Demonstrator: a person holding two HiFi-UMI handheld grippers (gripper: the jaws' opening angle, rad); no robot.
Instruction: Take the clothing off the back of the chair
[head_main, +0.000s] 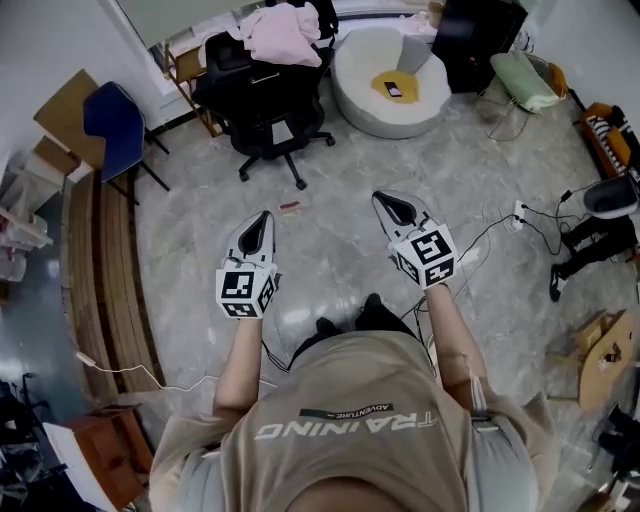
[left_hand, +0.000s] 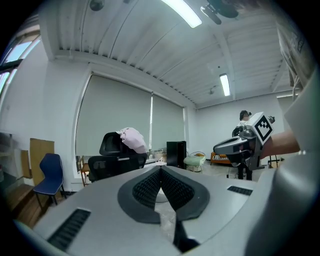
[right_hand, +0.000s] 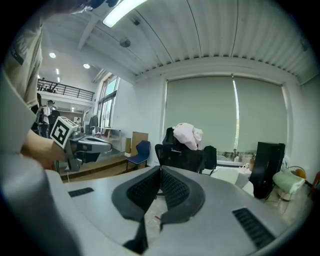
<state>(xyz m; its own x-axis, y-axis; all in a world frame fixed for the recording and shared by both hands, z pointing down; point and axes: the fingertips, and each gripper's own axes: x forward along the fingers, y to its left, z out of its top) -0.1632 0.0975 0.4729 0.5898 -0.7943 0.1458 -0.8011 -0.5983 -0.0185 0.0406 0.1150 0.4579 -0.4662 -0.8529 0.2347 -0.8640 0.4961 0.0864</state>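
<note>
Marble floor (head_main: 330, 250) bears office chair (head_main: 268, 112), white beanbag (head_main: 372, 112).

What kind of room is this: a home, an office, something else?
Probably an office or lab: a black swivel chair with pink clothing on its back, a blue chair, and wide roller blinds.

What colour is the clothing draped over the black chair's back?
Pale pink; the clothing shows best in the head view.

- bright, even indoor light from a ceiling strip lamp (left_hand: 181, 12).
- polished floor (head_main: 340, 262) shows mild glare; shadows soft.
- the 2 gripper views: strong fisheye curvature, dark vignetted corners.
- nearest foreground slightly soft; background sharp.
</note>
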